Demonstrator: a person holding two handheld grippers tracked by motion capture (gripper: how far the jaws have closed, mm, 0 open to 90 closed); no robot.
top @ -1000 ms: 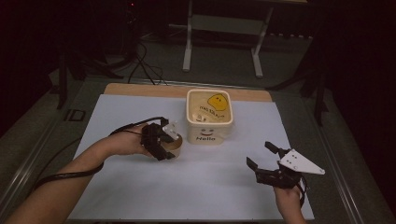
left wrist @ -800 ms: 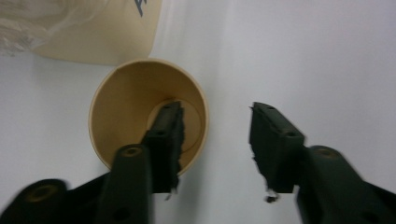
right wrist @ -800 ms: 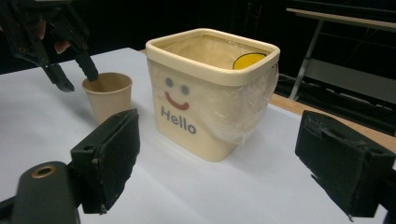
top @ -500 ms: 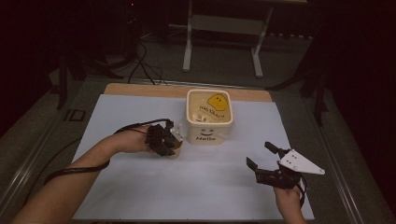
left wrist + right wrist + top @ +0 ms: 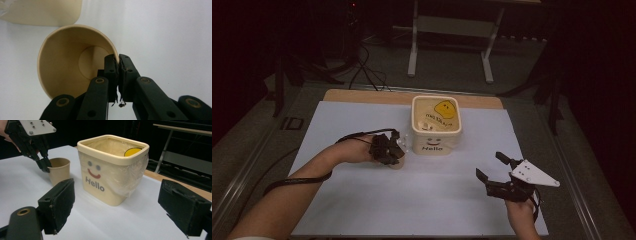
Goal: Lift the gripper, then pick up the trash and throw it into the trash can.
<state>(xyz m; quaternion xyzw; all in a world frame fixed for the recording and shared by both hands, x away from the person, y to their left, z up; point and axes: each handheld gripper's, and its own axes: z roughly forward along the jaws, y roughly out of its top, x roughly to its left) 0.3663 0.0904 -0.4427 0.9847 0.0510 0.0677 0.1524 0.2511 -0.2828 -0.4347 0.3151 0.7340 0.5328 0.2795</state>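
Observation:
A tan paper cup (image 5: pixel 72 62) (image 5: pixel 59 170) (image 5: pixel 396 163) stands upright on the white table sheet, just left of a cream bin (image 5: pixel 435 125) (image 5: pixel 112 167) with a smiley face and "Hello" on its front. My left gripper (image 5: pixel 388 150) (image 5: pixel 117 61) (image 5: pixel 45 167) is shut on the cup's rim, one jaw inside and one outside. My right gripper (image 5: pixel 493 166) (image 5: pixel 116 205) is open and holds nothing, low at the right front of the sheet, and it faces the bin.
The bin is lined with clear plastic and has a yellow patch (image 5: pixel 445 108) inside. A wooden strip (image 5: pixel 362 95) borders the sheet at the back. Beyond it stand a metal frame's legs (image 5: pixel 414 45) and floor cables (image 5: pixel 362 65).
My left gripper has carried the cup to the right, closer to the bin. The right gripper has stayed still.

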